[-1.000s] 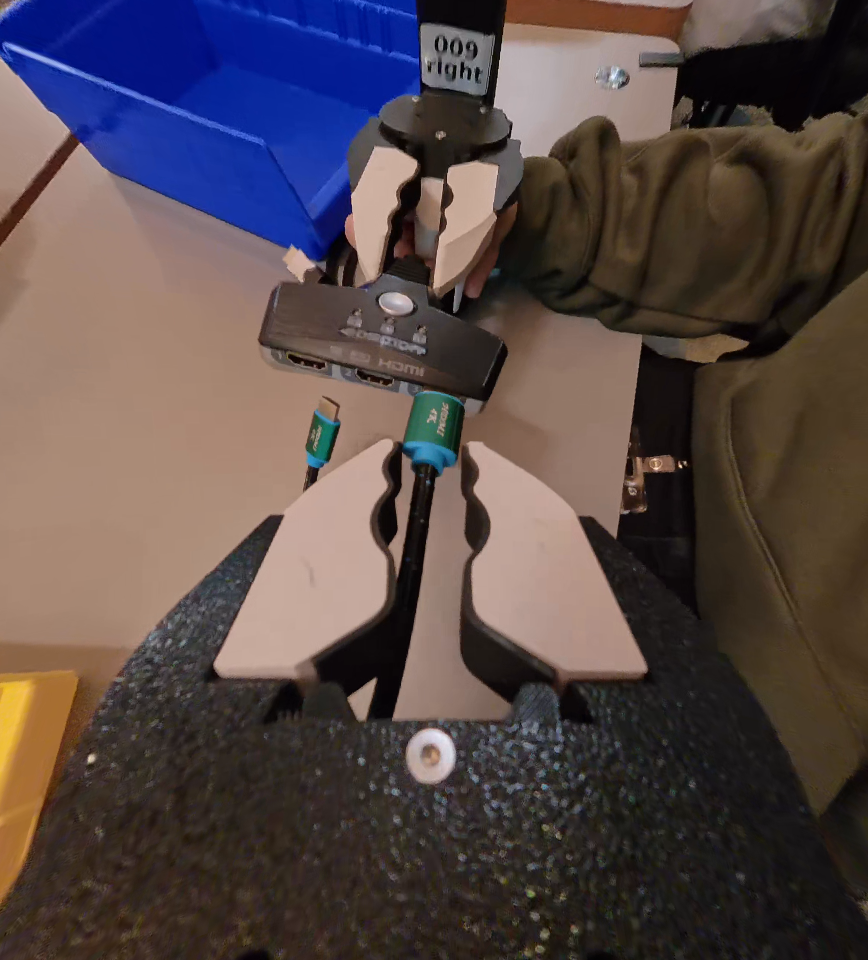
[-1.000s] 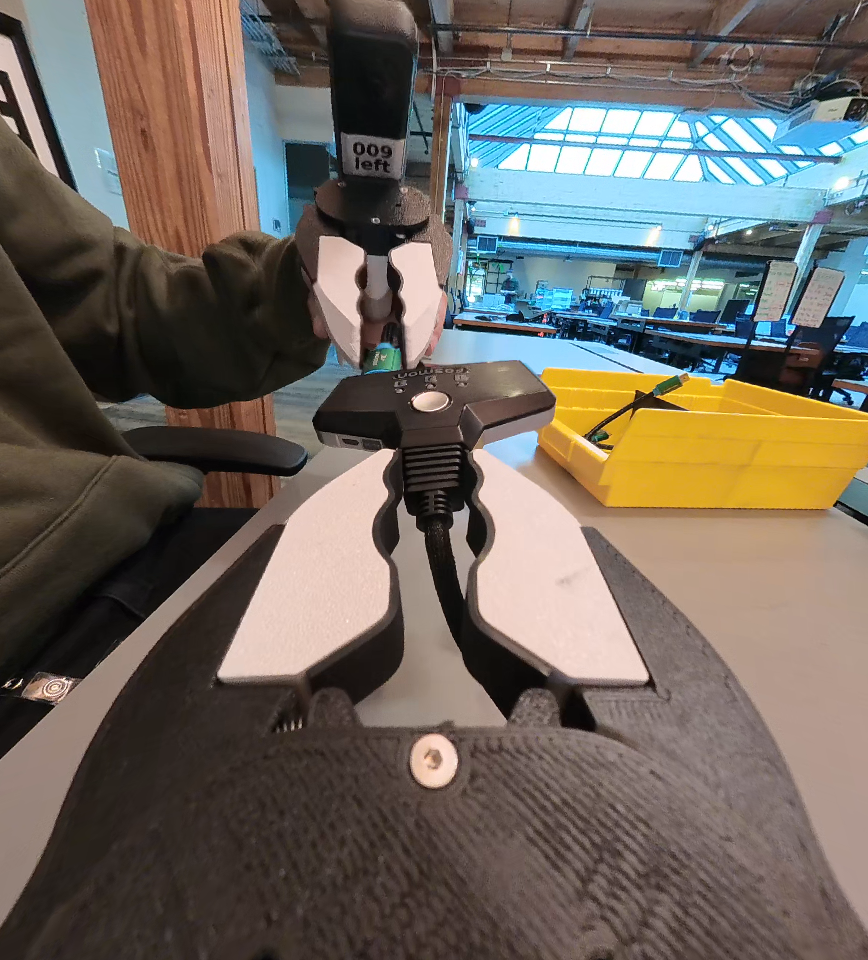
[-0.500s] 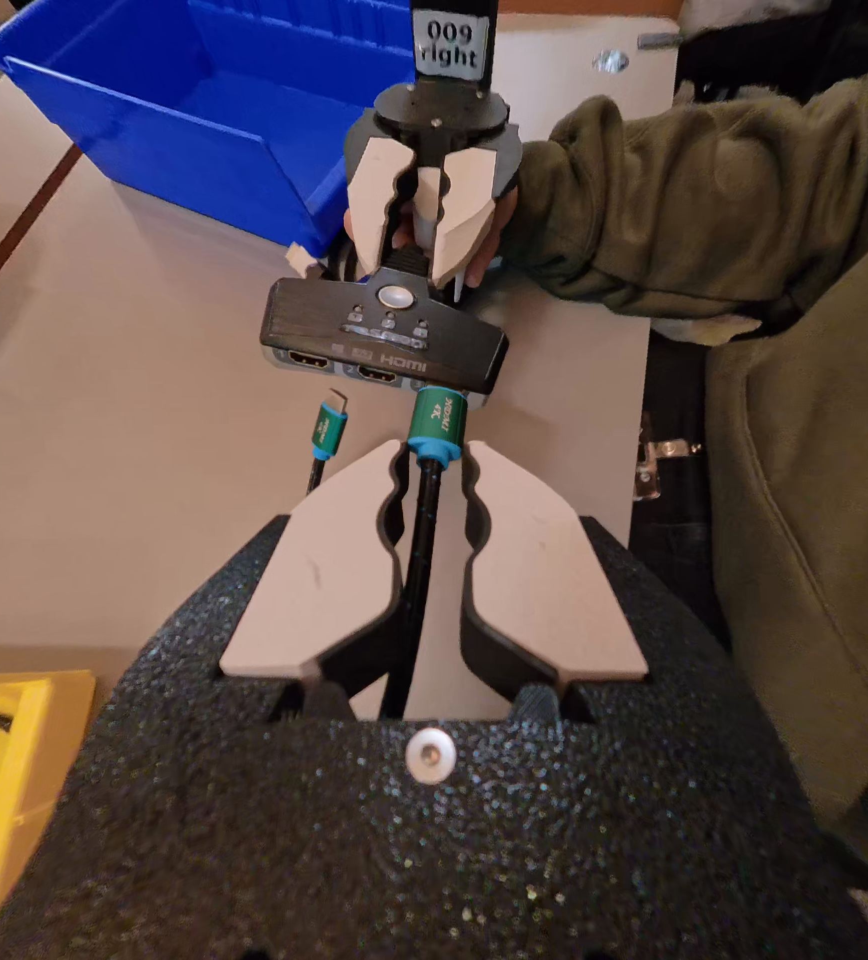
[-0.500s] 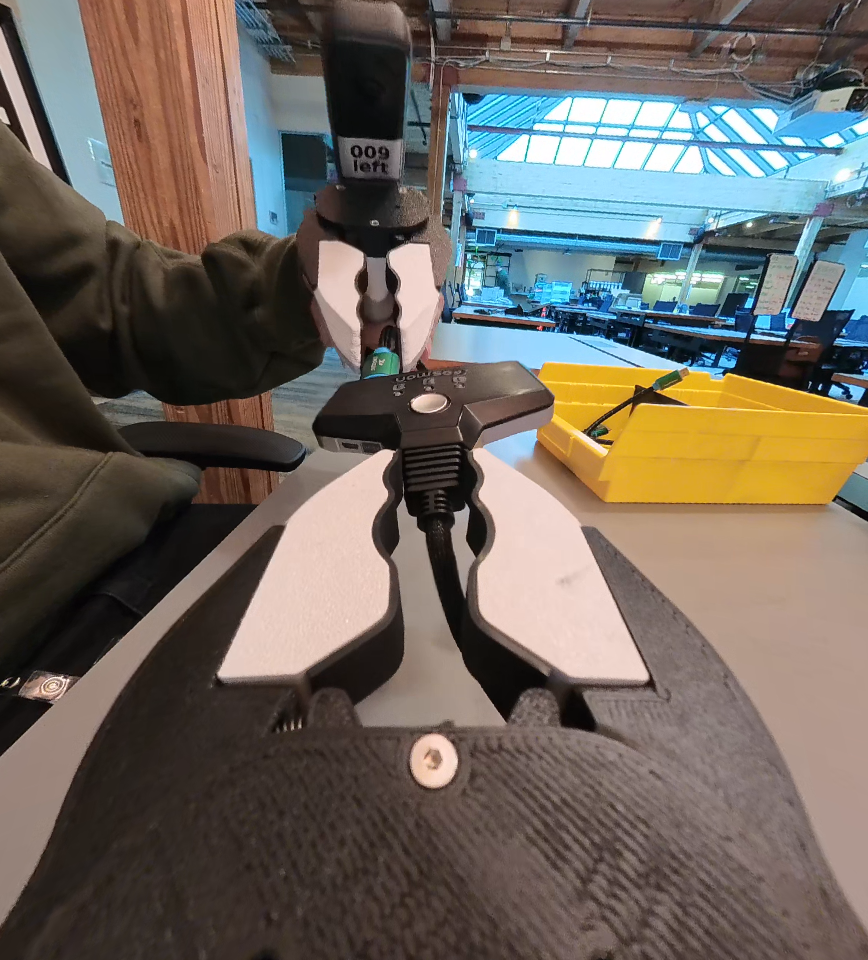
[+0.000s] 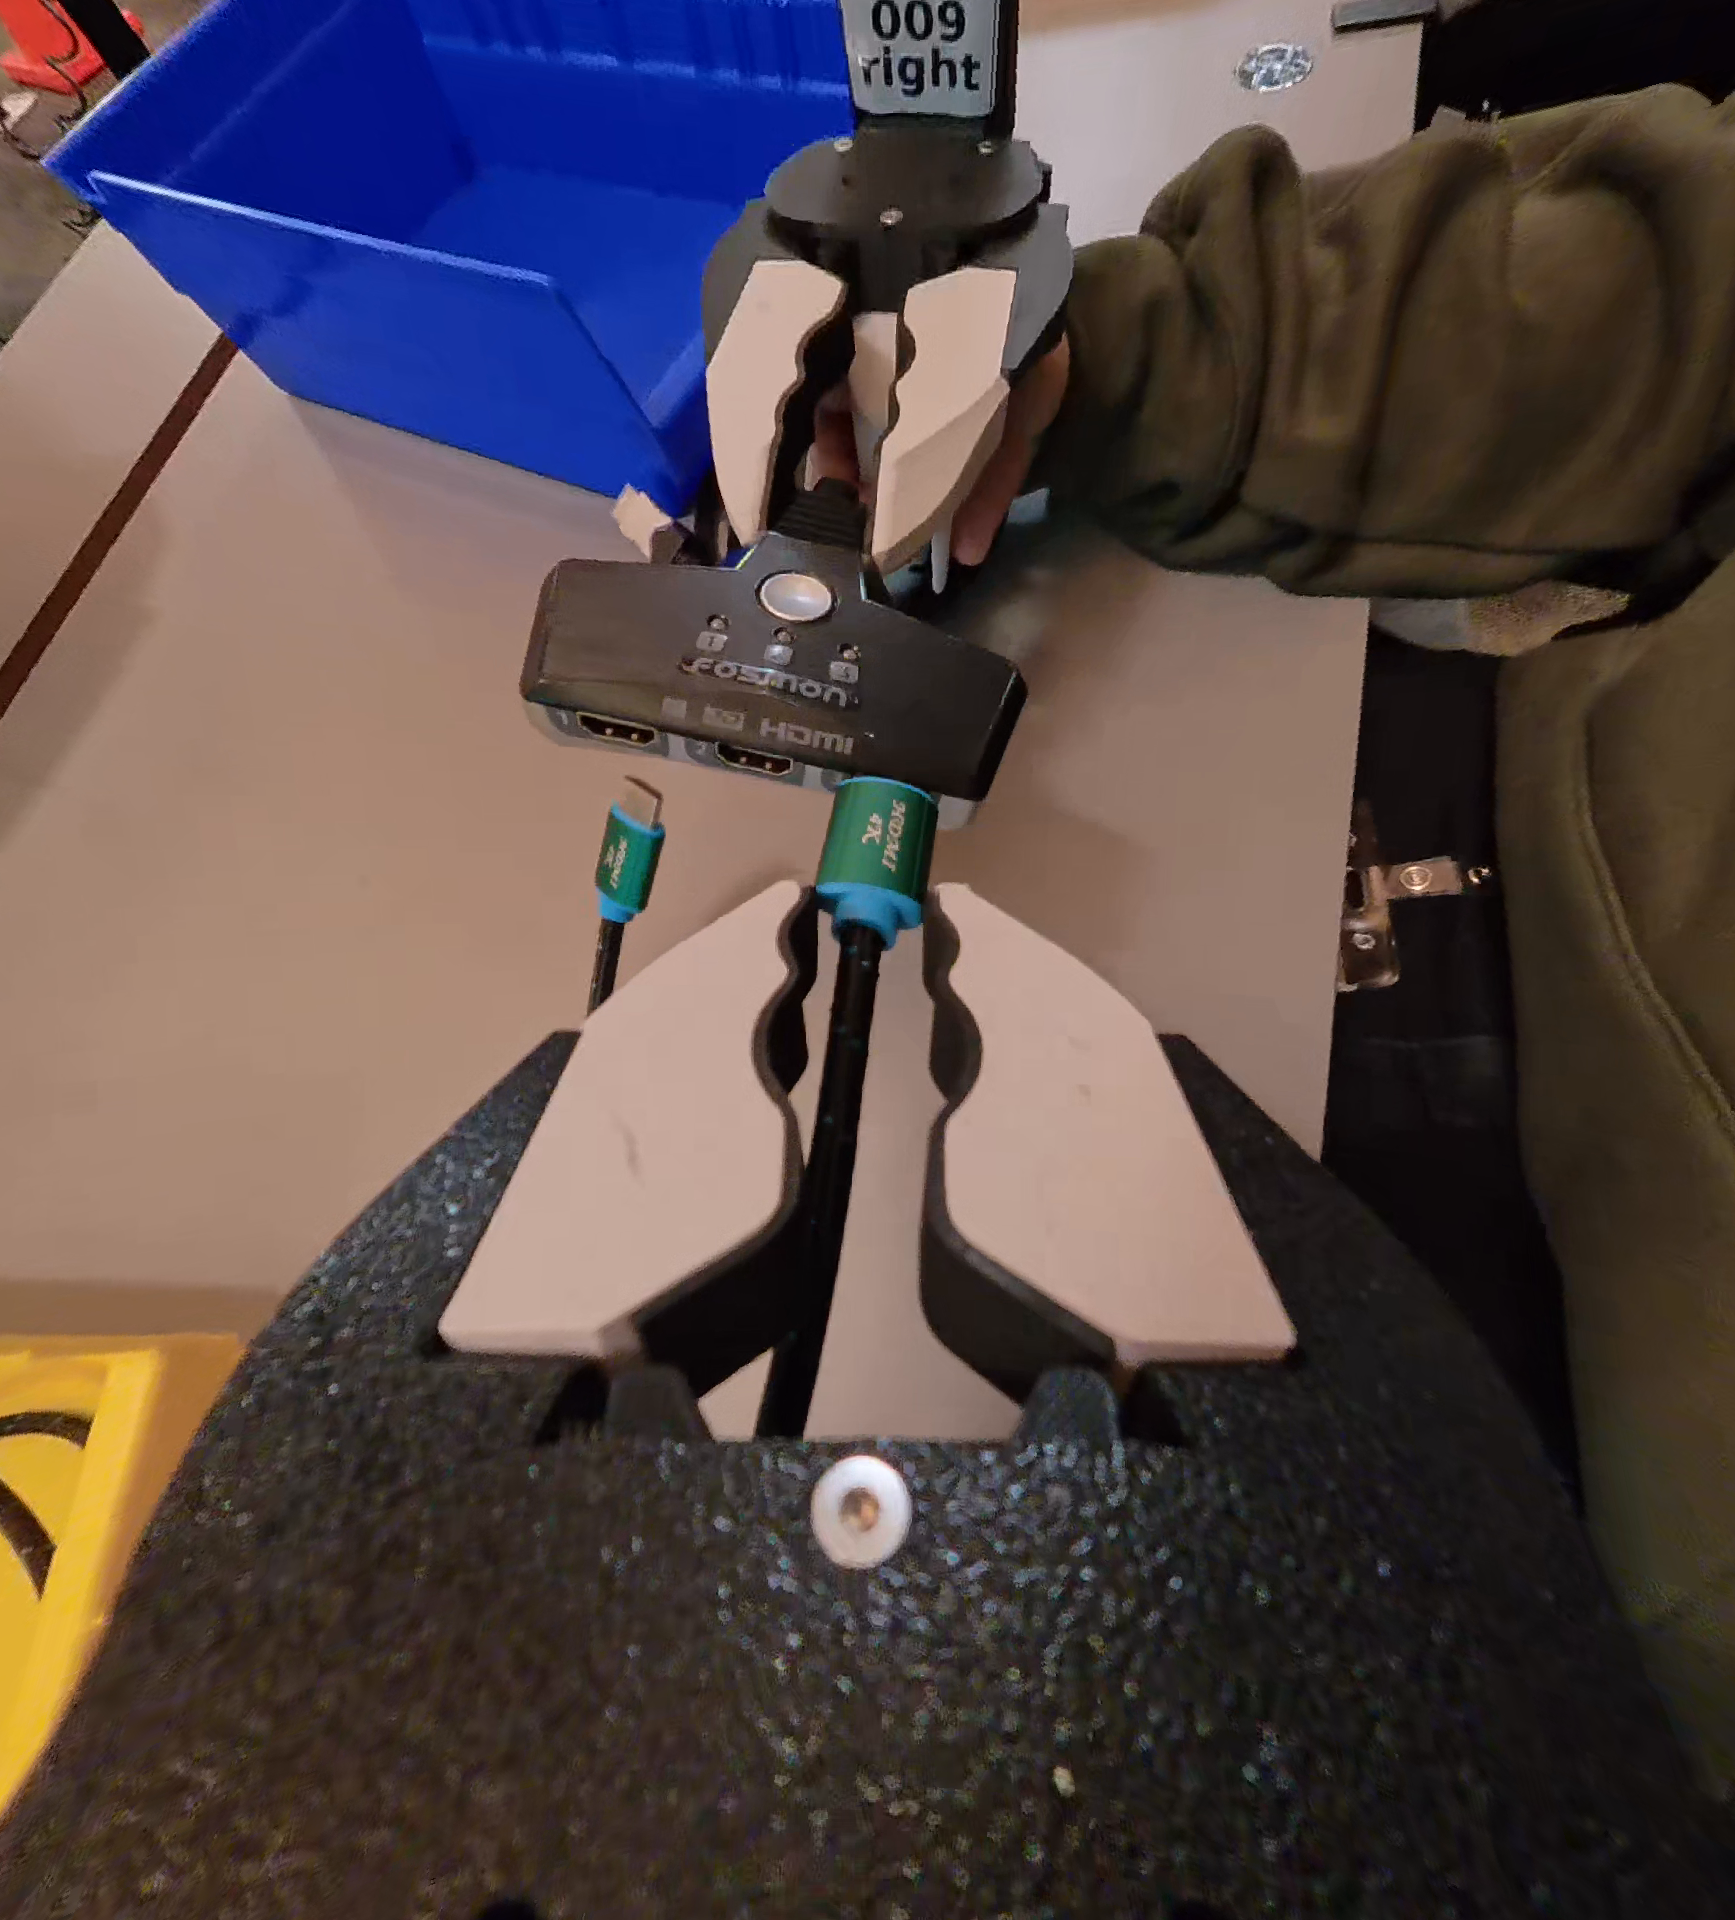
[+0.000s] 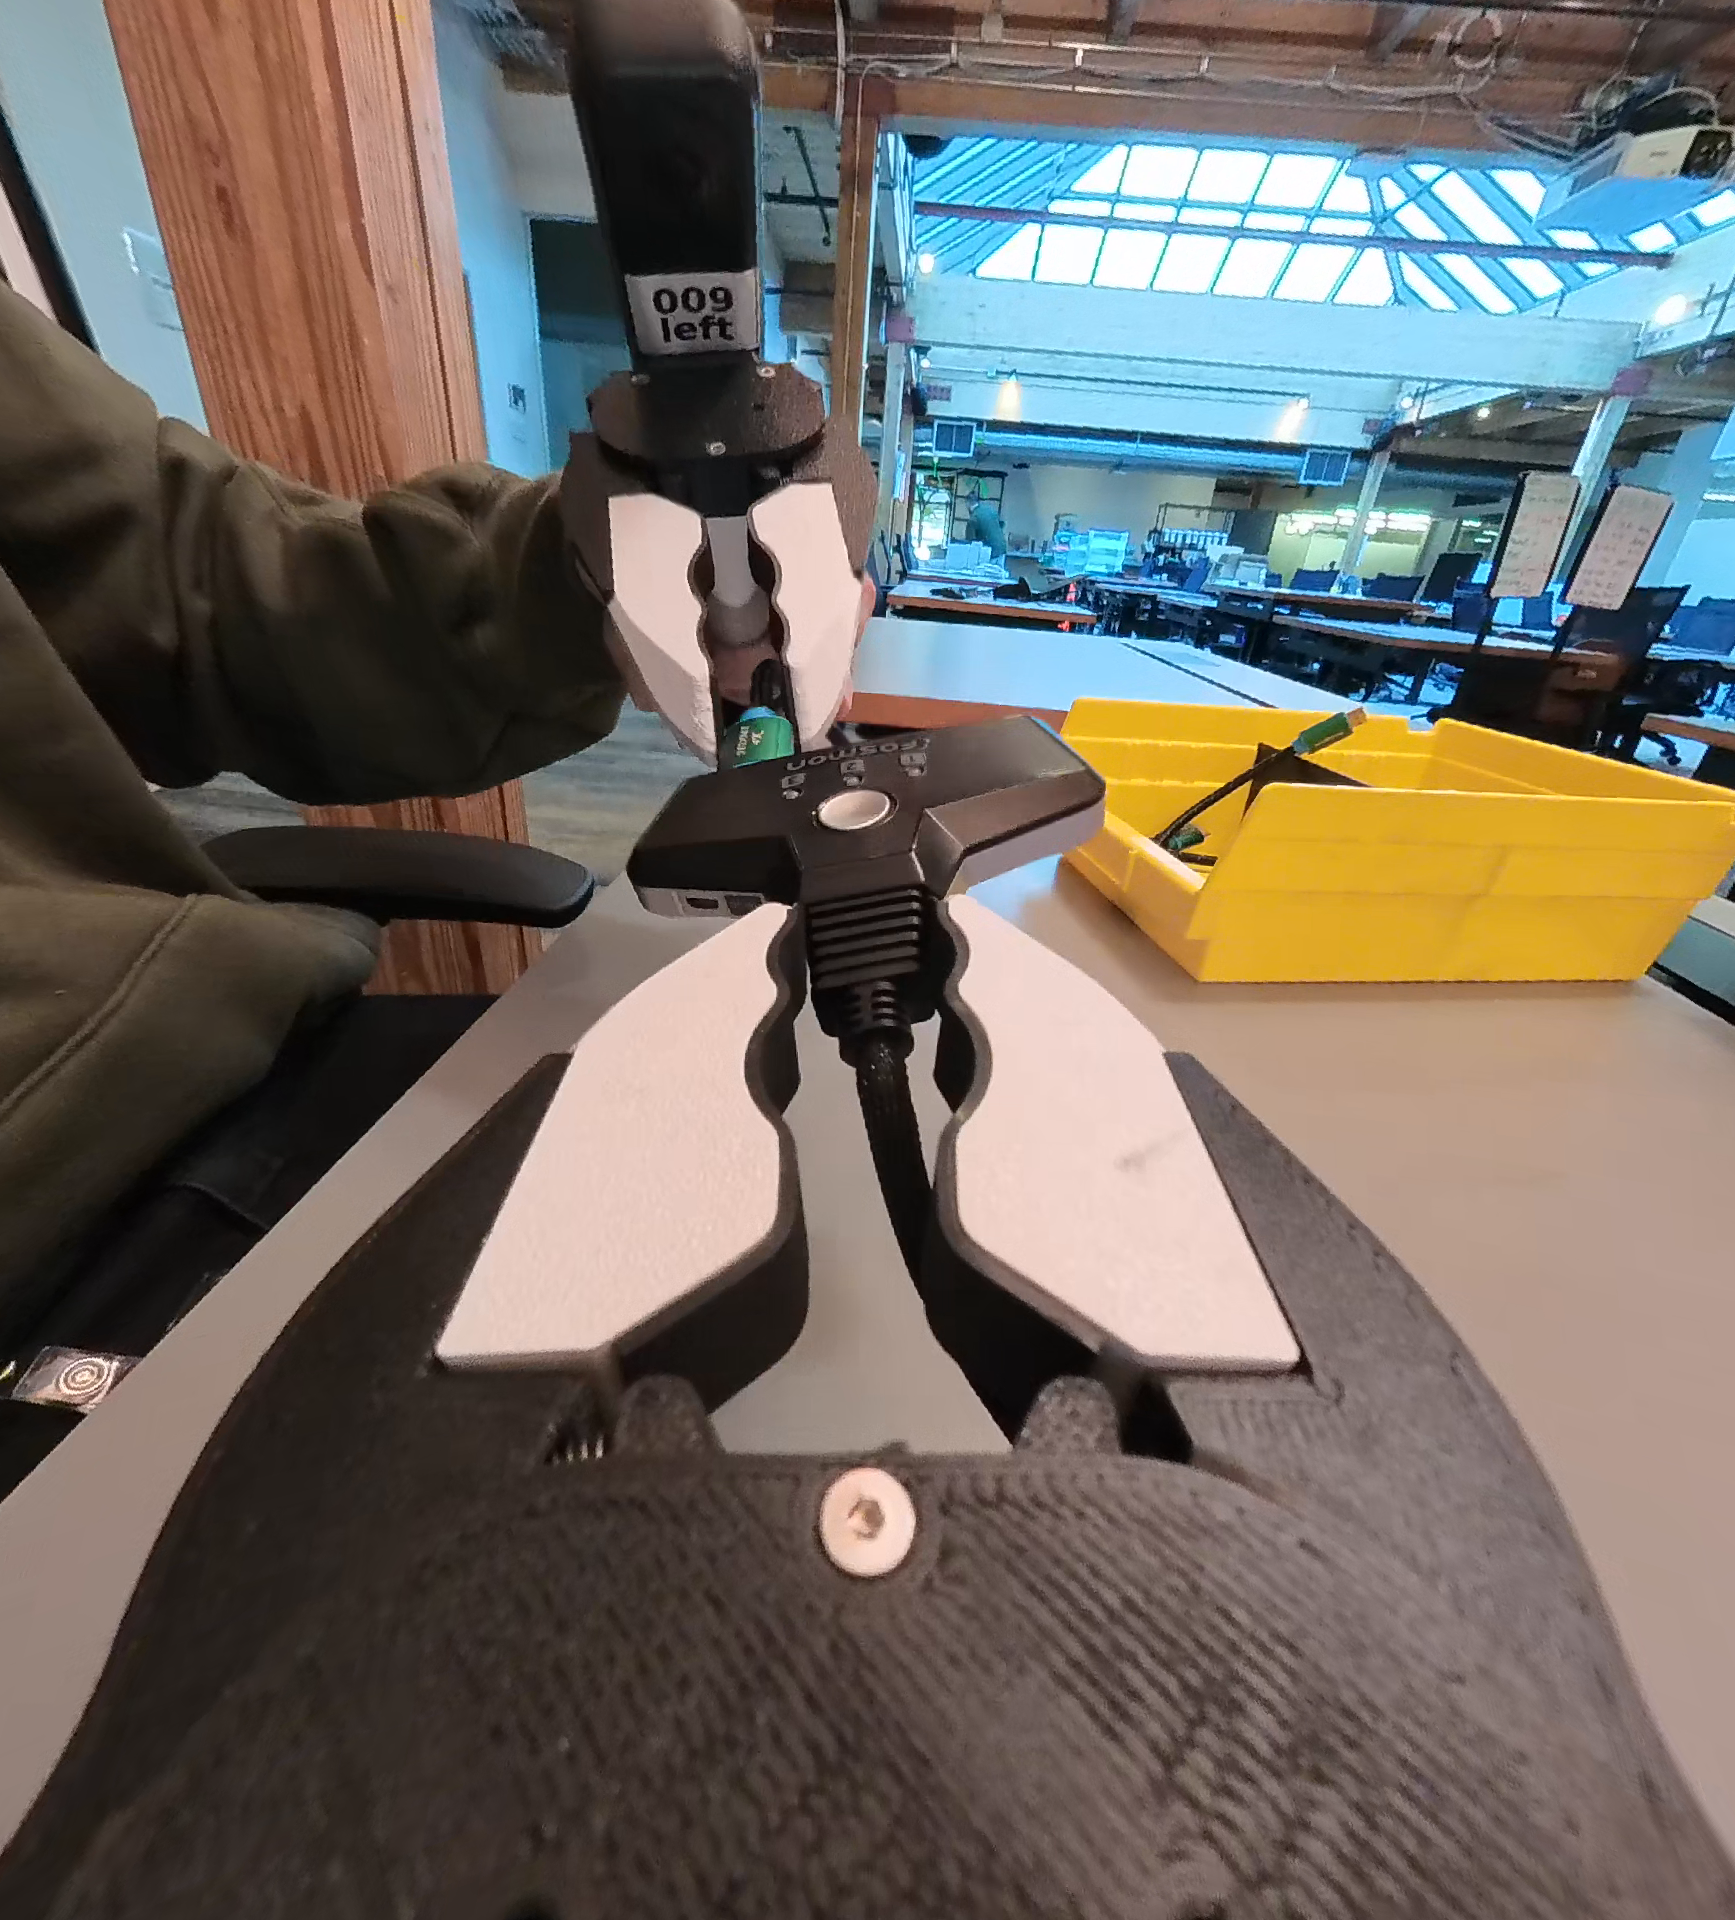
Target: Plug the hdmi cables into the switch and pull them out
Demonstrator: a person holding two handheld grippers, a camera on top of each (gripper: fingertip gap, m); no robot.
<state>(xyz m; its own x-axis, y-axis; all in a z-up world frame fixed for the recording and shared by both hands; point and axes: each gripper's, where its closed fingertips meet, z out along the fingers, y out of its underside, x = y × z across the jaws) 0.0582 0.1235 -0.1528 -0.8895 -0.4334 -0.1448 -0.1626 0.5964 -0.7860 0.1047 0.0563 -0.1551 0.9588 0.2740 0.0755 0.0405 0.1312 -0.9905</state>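
My right gripper [image 6: 868,920] is shut on the ribbed cable neck of the black HDMI switch [image 6: 868,810] and holds it above the table. In the left wrist view, the switch [image 5: 769,675] faces me with its ports. My left gripper [image 5: 868,899] is shut on a black HDMI cable just behind its green plug [image 5: 875,840]. The plug sits in the switch's right-hand port; the other two ports are open. A second green plug [image 5: 627,857] lies loose on the table below the switch. Each gripper shows in the other's view: the right [image 5: 827,520], the left [image 6: 754,727].
A blue bin [image 5: 375,229] stands behind the switch. A yellow bin [image 6: 1362,883] holding more cables stands at the right, and its corner shows in the left wrist view [image 5: 11,1558]. The person's green sleeve [image 5: 1414,364] and the table edge lie to the right.
Almost nothing: both grippers keep their hold and the plug stays in the right port. The held pair has drifted only slightly in view.
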